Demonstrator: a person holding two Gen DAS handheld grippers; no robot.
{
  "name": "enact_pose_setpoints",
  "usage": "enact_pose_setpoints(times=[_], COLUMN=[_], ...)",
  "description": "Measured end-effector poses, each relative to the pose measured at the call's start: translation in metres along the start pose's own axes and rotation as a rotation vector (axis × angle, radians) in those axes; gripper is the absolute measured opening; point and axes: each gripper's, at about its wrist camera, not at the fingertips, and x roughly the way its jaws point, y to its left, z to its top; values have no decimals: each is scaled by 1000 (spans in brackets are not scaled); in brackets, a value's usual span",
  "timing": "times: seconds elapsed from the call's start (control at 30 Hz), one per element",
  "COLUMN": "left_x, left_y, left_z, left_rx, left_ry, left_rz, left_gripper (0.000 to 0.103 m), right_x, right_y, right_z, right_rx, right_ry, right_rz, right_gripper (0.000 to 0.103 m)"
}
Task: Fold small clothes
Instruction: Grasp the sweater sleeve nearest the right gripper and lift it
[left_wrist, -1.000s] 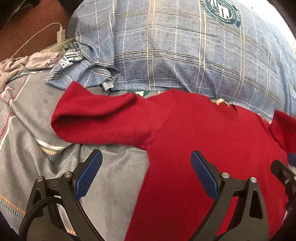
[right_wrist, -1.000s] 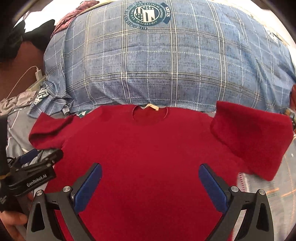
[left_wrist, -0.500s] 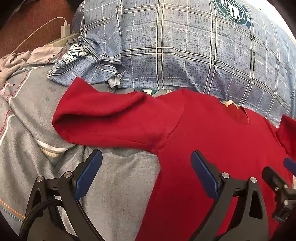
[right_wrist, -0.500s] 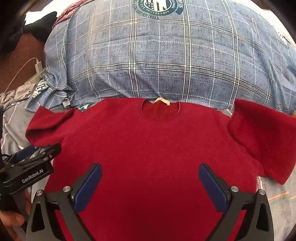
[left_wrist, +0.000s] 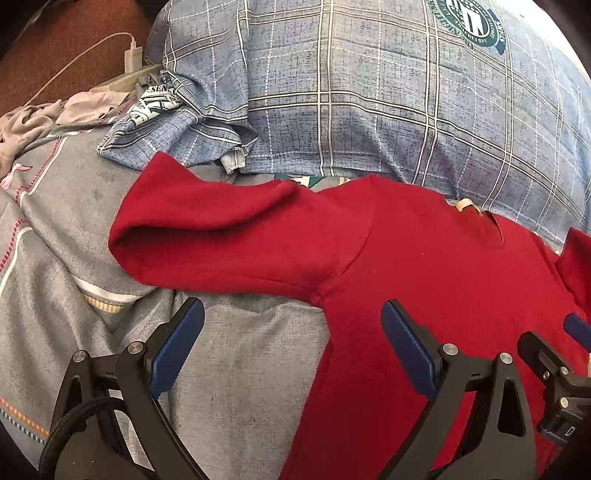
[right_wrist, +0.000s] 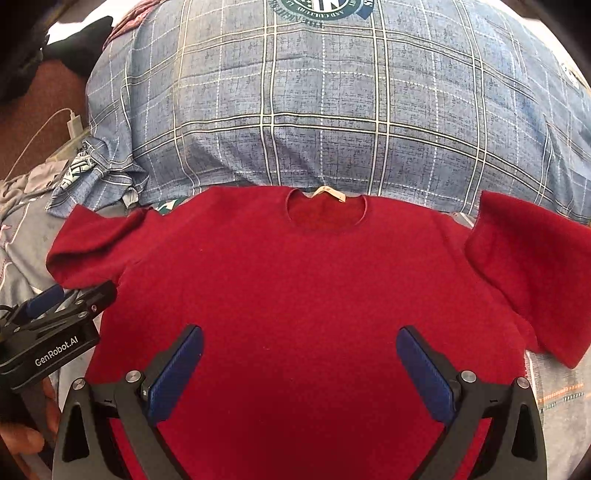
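A small red short-sleeved top (right_wrist: 295, 288) lies flat on a grey bed sheet (left_wrist: 229, 369), collar (right_wrist: 327, 206) away from me with a cream label at the neck. Its left sleeve (left_wrist: 221, 236) spreads out over the sheet, and its right sleeve (right_wrist: 532, 266) lies spread toward the right. My left gripper (left_wrist: 291, 347) hovers open over the top's left side seam, below the armpit. My right gripper (right_wrist: 299, 369) is open above the middle of the top's body. Neither holds cloth. The left gripper (right_wrist: 62, 306) also shows at the left edge of the right wrist view.
A big blue plaid pillow (right_wrist: 332, 110) with a round green emblem lies just beyond the collar. A white charger and cable (left_wrist: 131, 55) rest on the red-brown surface at far left. Crumpled pale cloth (left_wrist: 44, 118) sits at the left. A hand (right_wrist: 22, 439) grips the left tool.
Both grippers have shifted left and back slightly: the top now sits further right in the left wrist view and its collar lower in the right wrist view. Both stay open.
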Motion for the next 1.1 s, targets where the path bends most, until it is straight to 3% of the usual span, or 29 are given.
enact_pose_setpoints(times=[0.47,0.63,0.83,1.0,1.1], left_x=[4,5,3,6,9], left_y=[15,31,67,91,89], left_z=[1,6,12,13,12], left_rx=[-31,-58,-143,-216,-202], left_ry=[18,22,9,22,39], left_rz=[28,58,110,148,160], left_gripper=[97,97,97,97,97], right_x=[15,25,35,43,63], right_y=[14,28,57,85,105], right_z=[11,22,38,66,86], right_rx=[-18,-53,-109,-85,-52], right_ry=[7,15,9,7,42], right_rz=[30,76,163,312,399], right_gripper=[100,84,79,75,72])
